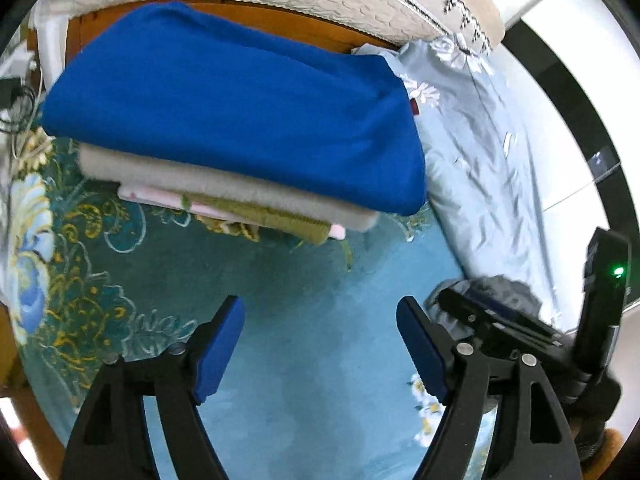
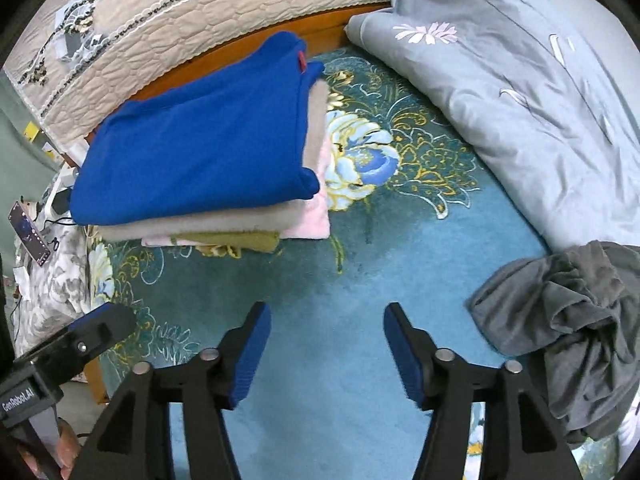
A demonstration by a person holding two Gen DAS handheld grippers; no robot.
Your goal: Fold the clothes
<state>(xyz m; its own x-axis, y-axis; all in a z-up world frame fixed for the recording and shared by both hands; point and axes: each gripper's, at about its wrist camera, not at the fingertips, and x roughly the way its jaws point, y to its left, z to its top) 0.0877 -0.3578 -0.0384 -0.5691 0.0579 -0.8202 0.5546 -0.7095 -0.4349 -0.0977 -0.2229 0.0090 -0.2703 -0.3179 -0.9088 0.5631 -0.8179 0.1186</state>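
Observation:
A stack of folded clothes lies at the back of the bed, topped by a blue garment (image 1: 224, 108) (image 2: 200, 152) over a beige one (image 1: 224, 190) (image 2: 224, 222), a pink one (image 2: 316, 216) and an olive one (image 1: 280, 220). A crumpled grey garment (image 2: 568, 328) lies at the right; in the left wrist view it (image 1: 504, 290) shows partly behind the right gripper's body. My left gripper (image 1: 320, 348) is open and empty above the teal bedspread. My right gripper (image 2: 326, 354) is open and empty too, left of the grey garment.
The teal floral bedspread (image 2: 340, 280) covers the bed. A grey-blue flowered duvet (image 2: 520, 100) is bunched along the right. A quilted headboard (image 2: 224, 12) stands behind the stack. A phone and cables (image 2: 30, 232) lie at the far left.

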